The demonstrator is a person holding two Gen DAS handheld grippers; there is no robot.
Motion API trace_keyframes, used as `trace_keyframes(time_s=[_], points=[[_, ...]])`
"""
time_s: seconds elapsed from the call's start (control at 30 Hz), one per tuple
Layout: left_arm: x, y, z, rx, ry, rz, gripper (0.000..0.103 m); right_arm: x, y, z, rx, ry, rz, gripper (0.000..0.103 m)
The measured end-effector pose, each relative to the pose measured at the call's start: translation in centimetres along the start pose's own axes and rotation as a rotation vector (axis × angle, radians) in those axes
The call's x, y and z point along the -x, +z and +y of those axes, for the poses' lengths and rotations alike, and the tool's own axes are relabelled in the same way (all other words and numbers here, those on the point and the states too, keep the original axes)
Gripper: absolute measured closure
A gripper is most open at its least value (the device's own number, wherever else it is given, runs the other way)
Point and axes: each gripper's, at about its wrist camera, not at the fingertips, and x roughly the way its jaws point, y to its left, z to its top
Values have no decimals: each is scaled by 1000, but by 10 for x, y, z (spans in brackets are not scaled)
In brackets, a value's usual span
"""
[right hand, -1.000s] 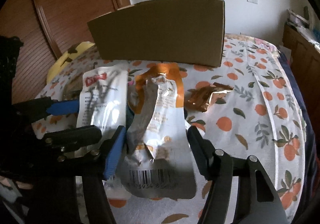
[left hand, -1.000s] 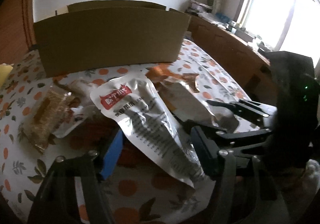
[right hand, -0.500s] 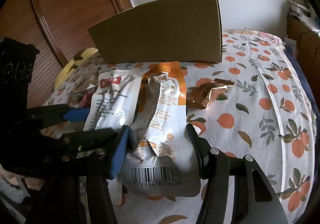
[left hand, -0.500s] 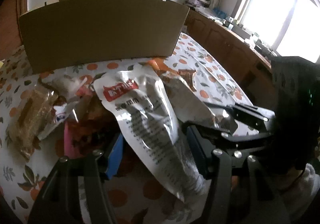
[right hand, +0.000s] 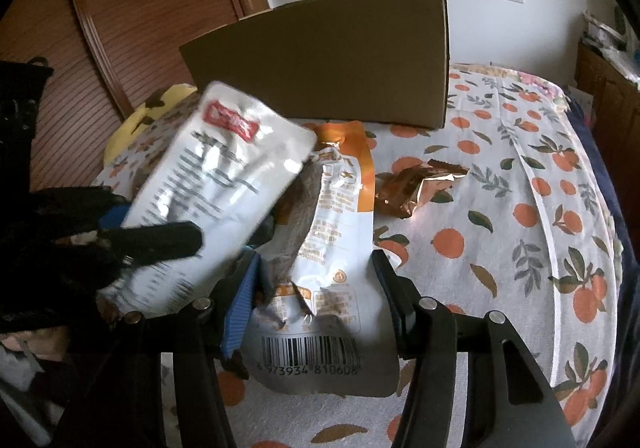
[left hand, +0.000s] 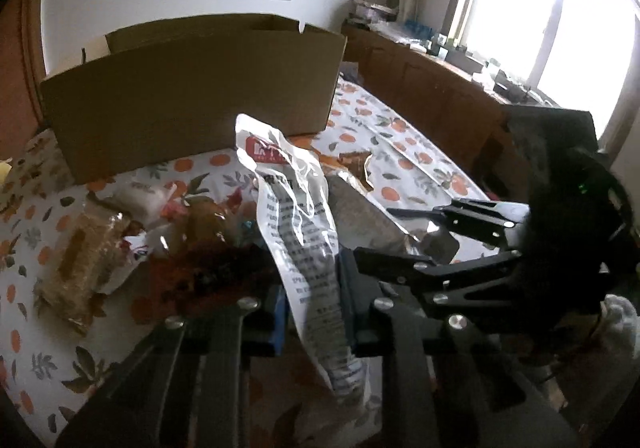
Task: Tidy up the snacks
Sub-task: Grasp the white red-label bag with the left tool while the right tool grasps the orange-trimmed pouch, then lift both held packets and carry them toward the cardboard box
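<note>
My left gripper point(left hand: 312, 300) is shut on a white snack pouch with a red label point(left hand: 296, 215) and holds it tilted up off the table; the pouch also shows in the right wrist view point(right hand: 208, 183). My right gripper point(right hand: 316, 288) is open around an orange-and-white pouch with a barcode point(right hand: 324, 288) that lies on the tablecloth. A brown cardboard box point(left hand: 192, 95) stands behind the snacks, also in the right wrist view point(right hand: 328, 59). The right gripper's fingers point(left hand: 440, 244) show at the right of the left wrist view.
Several other snacks lie left of the pouches: a clear-wrapped brown bar point(left hand: 80, 260), a white packet point(left hand: 148, 199), a dark red packet point(left hand: 208, 272). A crumpled bronze wrapper point(right hand: 416, 183) lies to the right. A wooden cabinet point(left hand: 432, 87) runs along the right.
My left gripper has closed on the white pouch and lifted it off the table, tilting it up. My right gripper stays open around the orange-and-white pouch.
</note>
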Motion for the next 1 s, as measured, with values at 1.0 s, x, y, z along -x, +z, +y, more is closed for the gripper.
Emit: trace_keyframes(time_s=[1.0], points=[[37,6,27,12,-8,-71,84,-20,45,-12,-81,40,57,67]])
